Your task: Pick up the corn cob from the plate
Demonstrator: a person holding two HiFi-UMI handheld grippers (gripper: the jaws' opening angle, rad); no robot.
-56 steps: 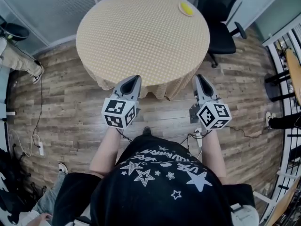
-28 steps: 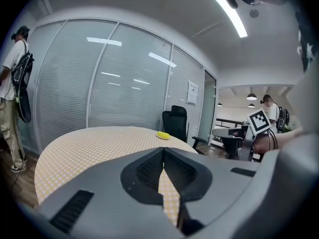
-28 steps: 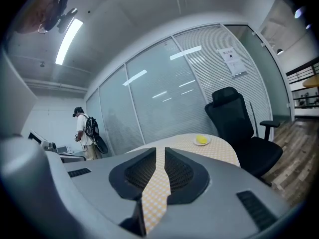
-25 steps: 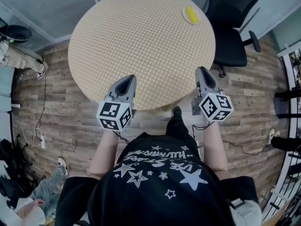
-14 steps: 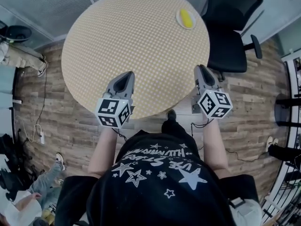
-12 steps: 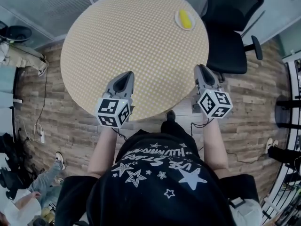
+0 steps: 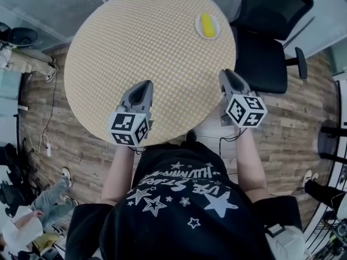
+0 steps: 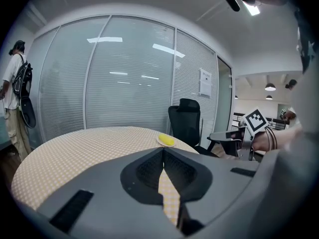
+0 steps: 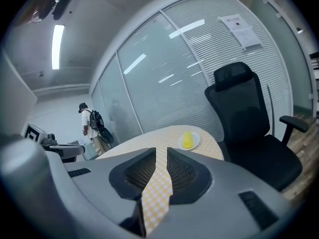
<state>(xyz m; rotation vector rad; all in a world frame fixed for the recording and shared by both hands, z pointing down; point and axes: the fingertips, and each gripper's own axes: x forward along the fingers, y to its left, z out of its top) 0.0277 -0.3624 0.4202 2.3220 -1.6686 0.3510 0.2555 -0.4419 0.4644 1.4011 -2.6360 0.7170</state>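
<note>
We hold both grippers out ahead of us, forearms nearly parallel, each pointing forward and a little downward at the round table (image 7: 146, 42). The left gripper (image 7: 145, 84) sits over the checked yellow cloth near the table's front edge. The right gripper (image 7: 225, 72) is at the table's right rim, close to the black office chair (image 7: 265, 58). Both grippers have their jaws closed on nothing, and only the cloth shows through the slit between them.

The corn cob (image 7: 206, 24) lies on the small white plate (image 7: 198, 31) at the far right of the table, well apart from both grippers.

The gripper views add what the head view lacks: a glass wall with blinds, a paper notice (image 8: 205, 82) whose print is too small to read, and a person with a backpack (image 8: 17, 83) standing by that wall. Only the head view shows our black T-shirt (image 7: 184, 199), with white stars and lettering that we cannot read with certainty.
</note>
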